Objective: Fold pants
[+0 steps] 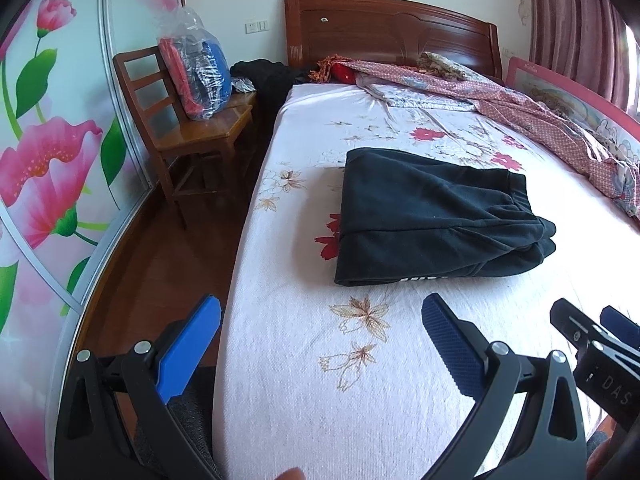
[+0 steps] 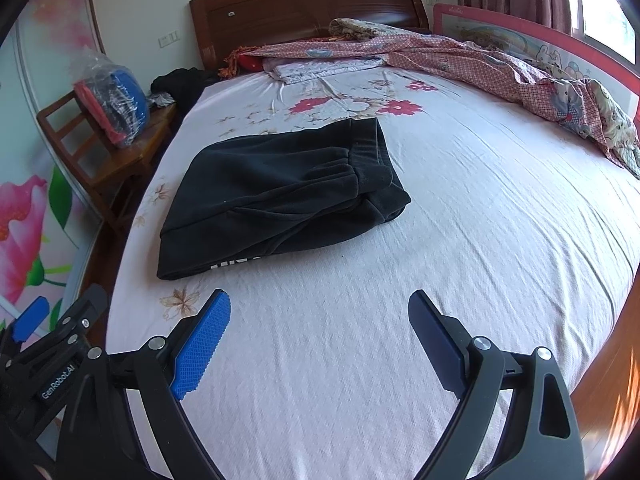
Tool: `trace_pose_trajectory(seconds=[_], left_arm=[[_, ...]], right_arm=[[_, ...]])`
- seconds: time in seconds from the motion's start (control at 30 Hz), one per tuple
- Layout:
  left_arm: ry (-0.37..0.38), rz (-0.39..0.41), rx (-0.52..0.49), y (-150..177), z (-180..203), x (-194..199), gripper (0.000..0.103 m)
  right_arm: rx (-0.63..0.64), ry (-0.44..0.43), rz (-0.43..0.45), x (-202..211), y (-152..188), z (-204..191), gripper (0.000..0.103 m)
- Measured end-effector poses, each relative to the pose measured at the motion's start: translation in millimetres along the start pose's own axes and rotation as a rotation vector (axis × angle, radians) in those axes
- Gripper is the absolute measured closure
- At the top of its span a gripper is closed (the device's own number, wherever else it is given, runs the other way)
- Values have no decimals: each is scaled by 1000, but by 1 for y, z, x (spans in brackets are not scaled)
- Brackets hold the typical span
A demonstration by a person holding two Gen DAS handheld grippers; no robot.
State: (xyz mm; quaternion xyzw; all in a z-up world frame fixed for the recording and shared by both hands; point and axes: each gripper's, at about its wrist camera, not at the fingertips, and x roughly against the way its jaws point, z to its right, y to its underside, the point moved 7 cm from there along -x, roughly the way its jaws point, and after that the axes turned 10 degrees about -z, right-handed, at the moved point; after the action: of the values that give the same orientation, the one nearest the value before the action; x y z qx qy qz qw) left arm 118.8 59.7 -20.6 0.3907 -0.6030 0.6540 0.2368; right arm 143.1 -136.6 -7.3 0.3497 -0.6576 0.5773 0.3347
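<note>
Black pants [image 1: 432, 216] lie folded into a compact stack on the floral bed sheet [image 1: 320, 360], waistband to the right; they also show in the right wrist view [image 2: 280, 196]. White lettering shows at the near edge. My left gripper [image 1: 320, 320] is open and empty, held back from the pants near the bed's front left edge. My right gripper [image 2: 320, 312] is open and empty, a short way in front of the pants. The right gripper also shows at the left wrist view's right edge [image 1: 596, 336], and the left gripper at the right wrist view's left edge [image 2: 52, 328].
A crumpled pink quilt [image 2: 500, 64] lies along the far and right side of the bed, by a pink guard rail [image 2: 560, 44]. A wooden headboard [image 1: 392, 28] is behind. A wooden chair [image 1: 180, 128] with a plastic-wrapped bundle [image 1: 200, 72] stands left of the bed. A floral wardrobe door [image 1: 44, 160] is further left.
</note>
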Motion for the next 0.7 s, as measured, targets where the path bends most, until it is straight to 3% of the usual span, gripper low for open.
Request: trace_pose_trajectory(seconds=[0.07,0.17,0.27,0.4,0.57,0.63,0.7], left_arm=[[67,-8,14,-1,1,0,2],[3,-33,7,-1,1,-4,2],[81,-72,29,2,2,-6,2],[27,-49,57,4,-2,-6,2],[12,-51,89,5,-7,-10,2],[72,-101,90,6,-5,-17,2],[75,-108,123,7,-10,-19,2]], right_arm=[[0,2,0,0,1,0,13],[2,4,1,1,1,0,13],[4,7,-3,1,1,1,13],[2,6,-7,-1,1,3,13],[-3,5,-10,-1,0,4,13],[-6,3,-12,-1,0,4,13],[-6,7,-12,-1,0,5,13]])
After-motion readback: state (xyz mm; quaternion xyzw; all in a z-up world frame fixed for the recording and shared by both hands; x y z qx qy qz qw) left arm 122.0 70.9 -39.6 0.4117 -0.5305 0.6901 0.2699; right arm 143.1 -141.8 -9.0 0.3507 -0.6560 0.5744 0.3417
